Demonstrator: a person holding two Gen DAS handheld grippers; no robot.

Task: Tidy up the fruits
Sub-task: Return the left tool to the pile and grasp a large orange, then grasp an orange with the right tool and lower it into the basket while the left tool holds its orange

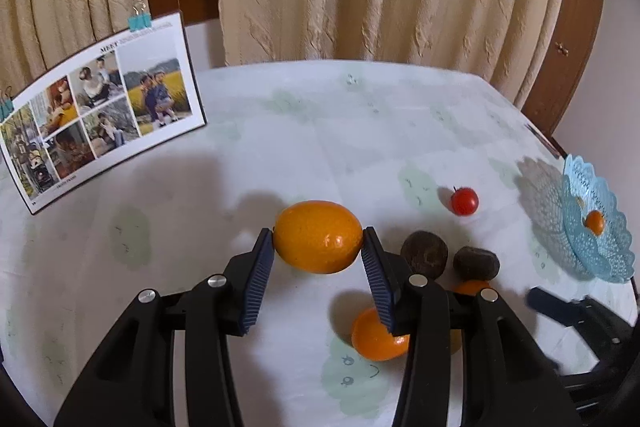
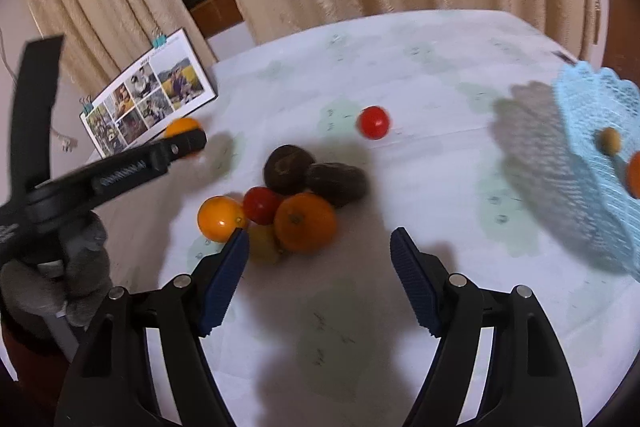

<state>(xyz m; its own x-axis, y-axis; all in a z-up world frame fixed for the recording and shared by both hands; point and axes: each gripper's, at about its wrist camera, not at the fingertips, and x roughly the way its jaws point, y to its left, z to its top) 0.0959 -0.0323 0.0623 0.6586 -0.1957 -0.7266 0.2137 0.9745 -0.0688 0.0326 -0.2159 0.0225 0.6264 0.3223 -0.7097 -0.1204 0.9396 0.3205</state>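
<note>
My left gripper (image 1: 318,241) is shut on an orange kumquat (image 1: 318,237) and holds it above the table; it also shows in the right wrist view (image 2: 182,137). My right gripper (image 2: 320,255) is open and empty, just in front of a pile of fruit: an orange (image 2: 306,223), a small orange fruit (image 2: 220,219), a red tomato (image 2: 262,205) and two dark brown fruits (image 2: 288,169). A lone red tomato (image 2: 374,123) lies farther back. A light blue lace basket (image 2: 592,131) at the right holds small fruits.
A photo collage card (image 1: 100,111) with blue clips stands at the table's back left. Cream curtains hang behind the round table with its pale patterned cloth (image 1: 320,131). The table edge runs close by the basket.
</note>
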